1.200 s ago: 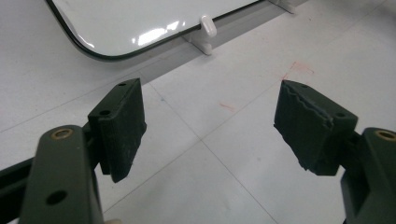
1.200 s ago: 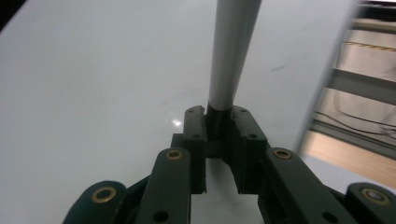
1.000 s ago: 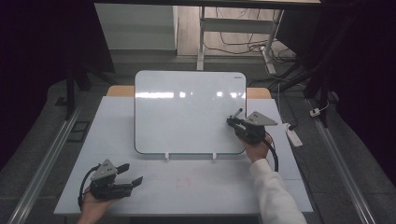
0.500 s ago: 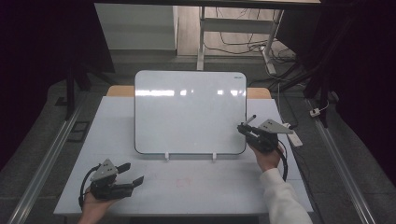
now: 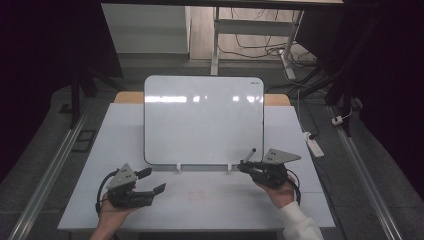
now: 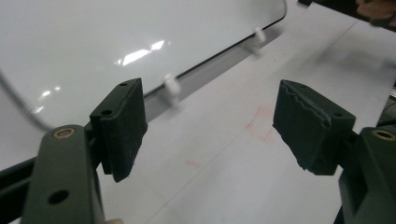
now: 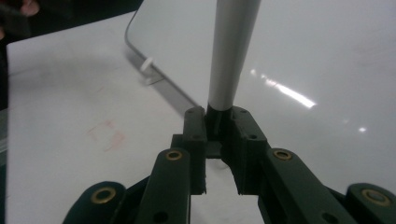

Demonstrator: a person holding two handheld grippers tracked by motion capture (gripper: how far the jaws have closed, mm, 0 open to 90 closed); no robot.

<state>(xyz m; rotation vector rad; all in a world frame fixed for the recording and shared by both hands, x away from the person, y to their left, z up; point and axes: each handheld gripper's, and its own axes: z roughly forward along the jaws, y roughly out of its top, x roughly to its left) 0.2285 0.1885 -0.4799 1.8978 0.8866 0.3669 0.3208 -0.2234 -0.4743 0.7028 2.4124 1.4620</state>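
Right hand-held gripper [image 5: 246, 165] clamped on a slim grey marker pen with a dark end [image 7: 229, 51], near the front right of the white bench [image 5: 215, 205], just in front of the lower right corner of the white glossy rectangular whiteboard [image 5: 204, 117]. In the right gripper view, jaws pressed tight against the pen's dark base, barrel rising straight out between them with the board's shiny face behind it. In the high view, pen tip slanting up toward the board's bottom edge; touching it or not, cannot tell. Grey three-cornered plate [image 5: 281, 155] on top of this hand-held gripper, white sleeve [image 5: 299, 225] trailing from the bottom edge.

Left hand-held gripper [image 5: 152, 181] wide open and empty, held low over the front left of the bench, well apart from the pen. In the left gripper view, two black pads [image 6: 122, 126] spread far apart, with bare bench and faint red marks [image 6: 259, 123] between them and small white clip feet [image 6: 172, 88] along the whiteboard's lower edge beyond.
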